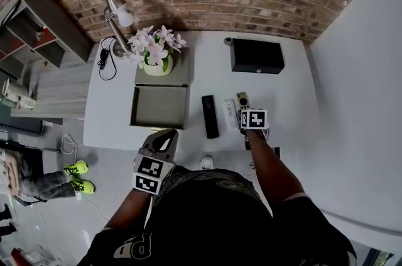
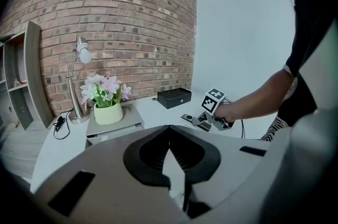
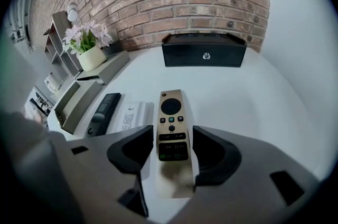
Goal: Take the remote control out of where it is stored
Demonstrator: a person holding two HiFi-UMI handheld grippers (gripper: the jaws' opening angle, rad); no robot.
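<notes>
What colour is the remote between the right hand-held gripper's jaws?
Gold remote, black button zones; clearest in right gripper view.

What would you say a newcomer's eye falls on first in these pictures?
The gold remote control stands out first: it lies on the white table with the right gripper and its jaws closed on the near end. Next come the pink flowers at the table's far left, standing on a grey lid behind an open, empty grey box.
</notes>
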